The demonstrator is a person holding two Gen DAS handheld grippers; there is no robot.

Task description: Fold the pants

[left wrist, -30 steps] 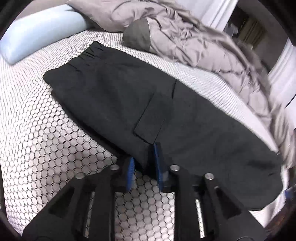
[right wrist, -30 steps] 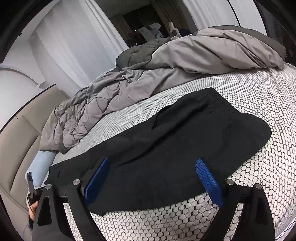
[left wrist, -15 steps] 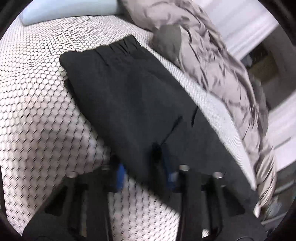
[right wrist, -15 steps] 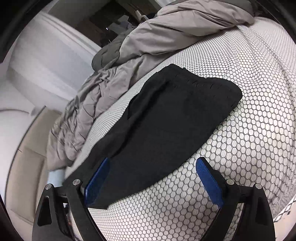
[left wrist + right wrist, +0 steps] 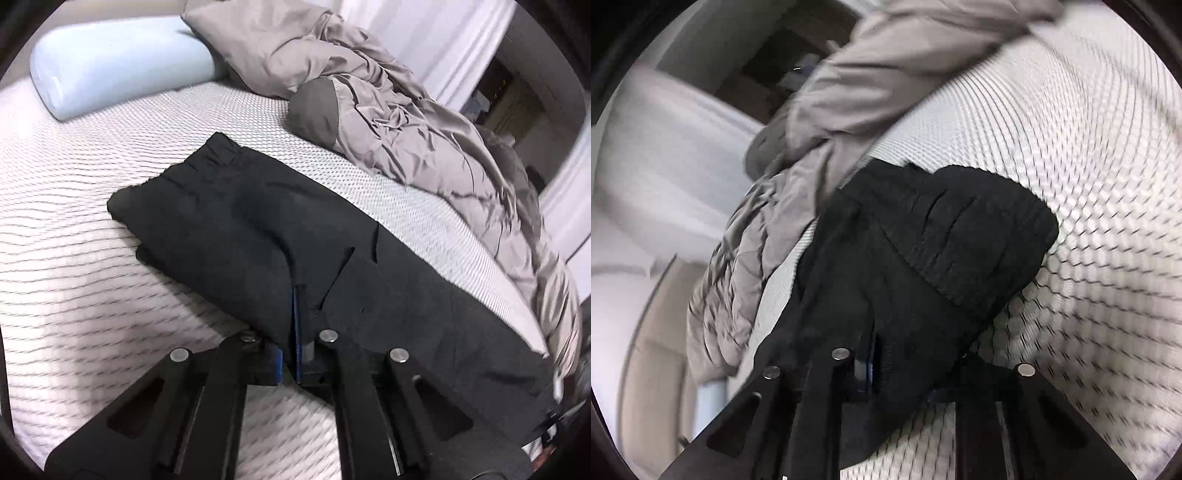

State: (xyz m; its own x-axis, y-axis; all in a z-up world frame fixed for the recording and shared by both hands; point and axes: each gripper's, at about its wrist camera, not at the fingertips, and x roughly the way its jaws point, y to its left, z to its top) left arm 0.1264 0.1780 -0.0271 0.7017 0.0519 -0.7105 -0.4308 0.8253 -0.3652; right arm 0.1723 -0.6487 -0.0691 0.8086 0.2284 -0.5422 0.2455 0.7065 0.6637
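The black cloth pants [image 5: 236, 221] are laid out long on a bed covered with a white sheet printed in small black honeycomb shapes [image 5: 74, 258]. The gathered waistband [image 5: 207, 158] is seen at the far end in the left wrist view, and the legs are stretched toward the right edge of that picture.

The left black tool with blue pads [image 5: 293, 325] is pressed together, and the near edge of the pants is pinched between its pads. A fold of the dark cloth is lifted up a little just where it is pinched. A pocket flap [image 5: 343, 277] is seen right beside the tool.

In the right wrist view, the right black tool with blue pads [image 5: 875, 354] has just been closing, and the dark cloth is caught between its pads. The ribbed waistband [image 5: 975, 236] is bunched up just ahead of it. This picture is blurred, so small things cannot be told well.

A crumpled grey quilt [image 5: 406, 122] is piled along the far side of the bed, near the pants. A pale blue round pillow [image 5: 118, 62] is lying at the top left, well apart from the pants.
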